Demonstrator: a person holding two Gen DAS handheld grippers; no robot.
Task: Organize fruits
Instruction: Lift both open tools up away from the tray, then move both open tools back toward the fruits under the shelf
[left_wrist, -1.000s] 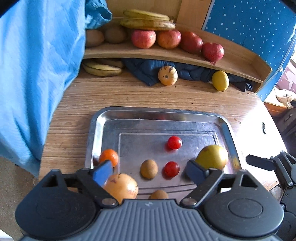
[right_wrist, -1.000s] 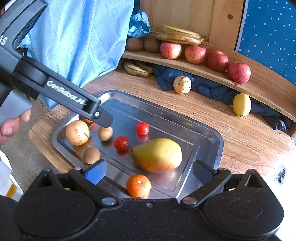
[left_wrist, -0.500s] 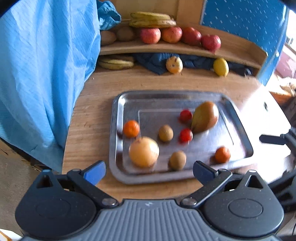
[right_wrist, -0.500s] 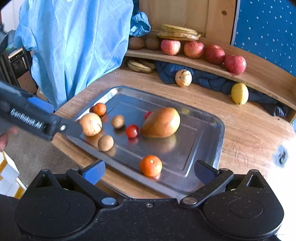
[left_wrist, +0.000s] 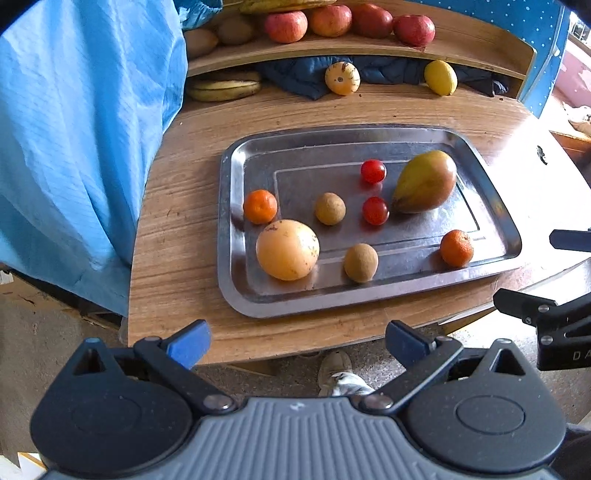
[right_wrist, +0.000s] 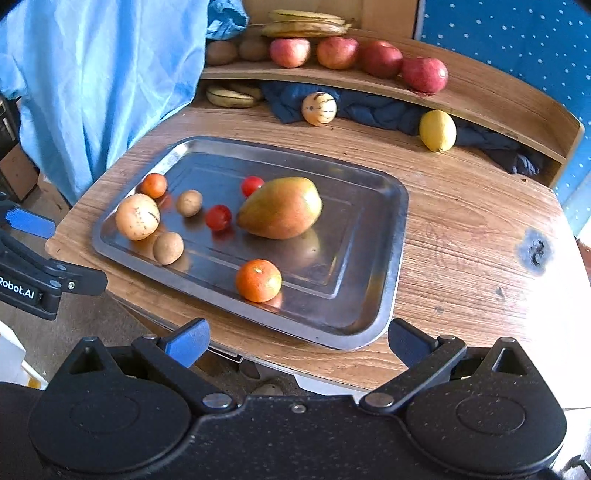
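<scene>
Left wrist view: eight loose fruits on a steel tray (left_wrist: 229, 221) at the table's near edge, both grippers held back from it, jaws apart and empty.

Round pieces — two cherry tomatoes (left_wrist: 375, 210), two tangerines (left_wrist: 456, 248), two small brown fruits (left_wrist: 361, 262) and the large pale orange fruit (left_wrist: 287, 250) near the tray's left rim — would likely roll on the smooth metal if nudged; the mango (left_wrist: 424, 182), by the right rim, may slip from a narrow pinch. Left gripper (left_wrist: 295, 341) and right gripper (right_wrist: 295, 341) hover off the table's near edge. Beyond the tray, a lemon (left_wrist: 440, 77), a striped melon (left_wrist: 342, 78), bananas (left_wrist: 223, 88) and a dark cloth (left_wrist: 391, 72) crowd the far edge under the shelf (left_wrist: 369, 51) of apples (left_wrist: 286, 26); a blue sheet (left_wrist: 81, 129) overhangs the left edge.
</scene>
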